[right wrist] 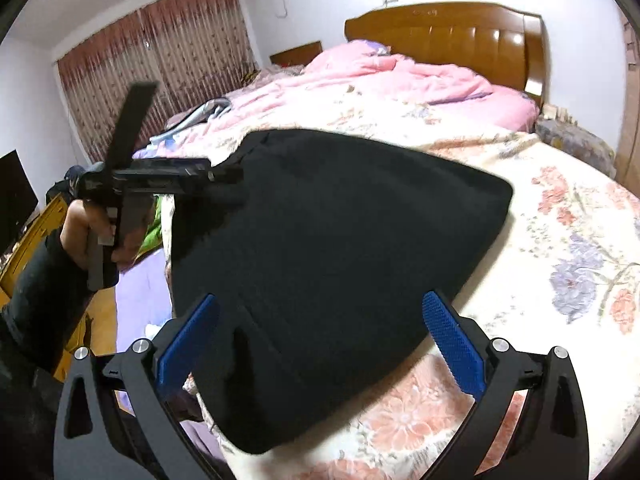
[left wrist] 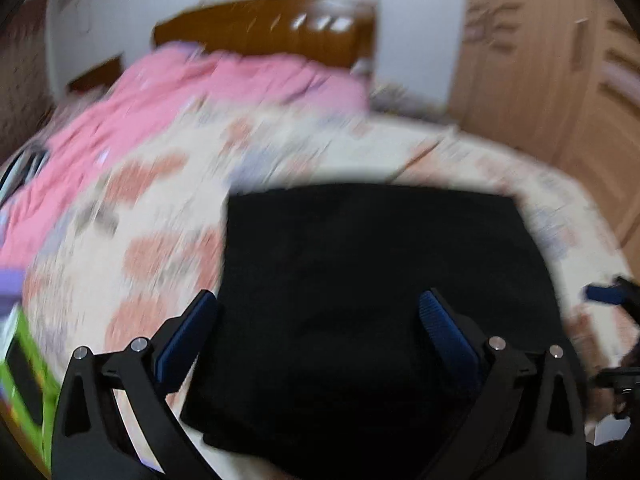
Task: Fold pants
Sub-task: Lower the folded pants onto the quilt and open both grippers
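The black pants point(left wrist: 360, 300) lie folded into a thick, roughly rectangular pile on the floral bed sheet point(left wrist: 160, 216). My left gripper point(left wrist: 318, 304) hovers over their near part, open, its blue pads wide apart and pressing on nothing. The left wrist view is blurred. At its right edge shows the right gripper point(left wrist: 612, 336). In the right wrist view the pants point(right wrist: 340, 232) fill the middle. My right gripper point(right wrist: 322, 304) stands open above their near end, with nothing gripped. A hand point(right wrist: 86, 232) holds the left gripper point(right wrist: 224, 176) at the pile's left edge.
A crumpled pink quilt point(right wrist: 400, 76) lies toward the wooden headboard point(right wrist: 440, 36). A wooden wardrobe point(left wrist: 560, 80) stands right of the bed. Curtains point(right wrist: 160, 52) cover the far wall. A green box point(left wrist: 24, 368) lies by the bed's left side.
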Demonstrator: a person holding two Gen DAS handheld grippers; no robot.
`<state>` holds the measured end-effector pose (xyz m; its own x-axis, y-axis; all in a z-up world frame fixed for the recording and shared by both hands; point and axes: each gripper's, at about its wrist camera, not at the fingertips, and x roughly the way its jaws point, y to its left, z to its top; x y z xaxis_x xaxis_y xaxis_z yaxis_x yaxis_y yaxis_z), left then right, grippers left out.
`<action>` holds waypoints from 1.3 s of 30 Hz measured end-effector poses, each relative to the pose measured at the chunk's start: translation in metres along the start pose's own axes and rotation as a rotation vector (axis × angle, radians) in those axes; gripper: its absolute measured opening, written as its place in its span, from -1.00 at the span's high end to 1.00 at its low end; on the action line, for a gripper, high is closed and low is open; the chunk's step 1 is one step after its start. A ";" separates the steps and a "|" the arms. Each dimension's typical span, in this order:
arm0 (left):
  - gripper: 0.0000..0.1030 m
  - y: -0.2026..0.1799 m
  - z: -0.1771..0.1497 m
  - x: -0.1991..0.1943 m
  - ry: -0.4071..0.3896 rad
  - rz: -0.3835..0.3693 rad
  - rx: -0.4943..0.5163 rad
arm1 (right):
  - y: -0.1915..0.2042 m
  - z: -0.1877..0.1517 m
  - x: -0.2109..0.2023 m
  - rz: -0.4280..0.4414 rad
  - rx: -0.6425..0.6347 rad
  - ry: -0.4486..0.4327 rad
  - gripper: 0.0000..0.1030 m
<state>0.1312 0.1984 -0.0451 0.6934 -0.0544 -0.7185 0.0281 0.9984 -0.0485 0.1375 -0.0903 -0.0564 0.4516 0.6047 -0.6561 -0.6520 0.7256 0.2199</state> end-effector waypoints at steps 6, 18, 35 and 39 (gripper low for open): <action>-0.97 0.023 -0.022 0.025 0.055 -0.050 -0.114 | -0.013 -0.010 0.022 0.054 0.072 0.069 -0.92; -0.97 0.018 -0.024 0.027 0.032 -0.019 -0.105 | -0.011 -0.017 0.017 0.044 0.102 0.046 -0.92; -0.97 -0.041 -0.051 -0.116 -0.259 0.260 -0.011 | 0.022 -0.031 -0.084 -0.194 0.252 -0.131 -0.91; -0.97 -0.054 -0.075 -0.148 -0.297 0.320 -0.055 | 0.051 -0.049 -0.116 -0.279 0.207 -0.195 -0.92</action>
<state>-0.0268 0.1520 0.0118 0.8379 0.2719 -0.4732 -0.2548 0.9617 0.1013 0.0221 -0.1396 -0.0048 0.7141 0.4114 -0.5665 -0.3604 0.9097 0.2063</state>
